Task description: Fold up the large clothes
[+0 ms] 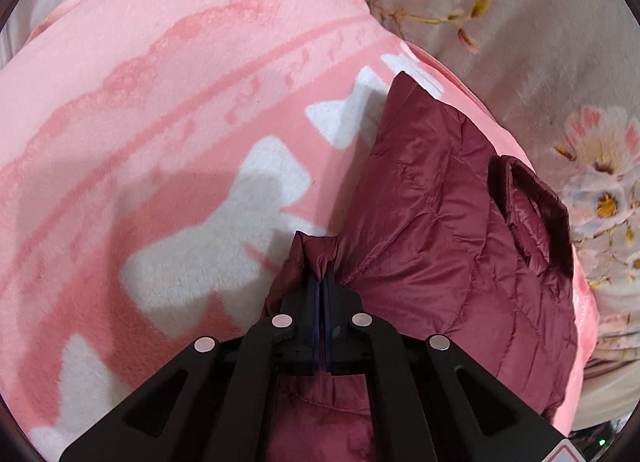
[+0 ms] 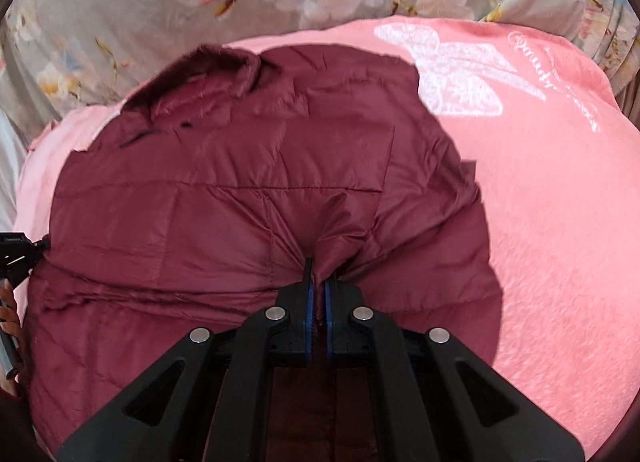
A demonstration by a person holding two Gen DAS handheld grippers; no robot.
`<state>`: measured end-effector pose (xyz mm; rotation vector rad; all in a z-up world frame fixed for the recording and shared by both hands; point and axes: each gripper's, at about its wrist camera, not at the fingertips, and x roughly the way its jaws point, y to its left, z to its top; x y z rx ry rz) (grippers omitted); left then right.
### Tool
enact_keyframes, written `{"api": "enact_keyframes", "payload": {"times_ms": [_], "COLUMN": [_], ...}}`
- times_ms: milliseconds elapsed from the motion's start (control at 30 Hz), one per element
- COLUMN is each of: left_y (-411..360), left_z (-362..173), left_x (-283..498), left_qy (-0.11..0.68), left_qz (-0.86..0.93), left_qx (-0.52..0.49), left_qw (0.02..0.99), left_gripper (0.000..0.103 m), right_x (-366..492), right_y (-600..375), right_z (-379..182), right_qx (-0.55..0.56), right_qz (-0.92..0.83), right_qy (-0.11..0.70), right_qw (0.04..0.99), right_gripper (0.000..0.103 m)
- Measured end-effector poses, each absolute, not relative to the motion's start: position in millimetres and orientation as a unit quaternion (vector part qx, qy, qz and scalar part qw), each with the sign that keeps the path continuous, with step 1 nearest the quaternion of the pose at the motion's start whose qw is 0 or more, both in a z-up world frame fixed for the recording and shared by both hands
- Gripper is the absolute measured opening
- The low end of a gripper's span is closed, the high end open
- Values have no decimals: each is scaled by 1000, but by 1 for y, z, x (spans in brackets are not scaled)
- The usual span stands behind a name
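Note:
A dark red quilted puffer jacket (image 2: 224, 189) lies on a pink fleece blanket (image 2: 560, 221). It also shows in the left wrist view (image 1: 448, 213), folded over, with a ribbed cuff (image 1: 532, 205) at the right. My left gripper (image 1: 323, 274) is shut on a pinch of the jacket's edge. My right gripper (image 2: 318, 274) is shut on a bunched fold of the jacket's fabric. The jacket's furry collar (image 2: 200, 65) lies at the far left. The left gripper's body (image 2: 16, 258) shows at the left edge of the right wrist view.
The pink blanket (image 1: 160, 101) has white bow shapes and a white butterfly print (image 2: 456, 65). It lies on a grey floral bedsheet (image 2: 120, 21), which also shows in the left wrist view (image 1: 540, 41) beyond the blanket's edge.

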<state>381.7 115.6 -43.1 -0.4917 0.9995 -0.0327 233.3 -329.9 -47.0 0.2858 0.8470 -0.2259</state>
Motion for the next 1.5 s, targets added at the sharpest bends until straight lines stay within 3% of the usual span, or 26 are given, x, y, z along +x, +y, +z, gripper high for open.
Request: {"api": "enact_keyframes", "payload": {"times_ms": [133,267,433,533,600,833,933,1500], "left_y": [104,95,58,11,-11,-55,-58,-65], "left_z": [-37,-10,51,71,67,-11,-28,-37], "left_x": [377,357,332,332,339,356,348,337], "left_qy": [470,455,392,380,391,463,444,419], "left_qz": [-9,-7,-14,-60,-83,-77,-78,-68], "left_qx": [-183,-112,-17,3,1,21,35,62], "left_qw": [863,883,920,923,917,883,892,903], "left_gripper": [2,5,5,14,25,25,25,24], "right_x": [234,212,211,238,260,285,280,280], "right_y": [-329,-335,-316,-288,-274,-253,-252,-246], "right_z": [-43,-16,25,35,29,-30,-40,-45], "right_qx": [125,118,108,94,92,110,110,85], "right_qz": [-116,-154,-132,-99,-81,-67,-65,-78], "right_qy": [416,391,344,343,354,407,400,396], "right_qw": [893,900,923,930,927,905,908,911], "right_gripper": [6,23,23,23,23,23,22,22]}}
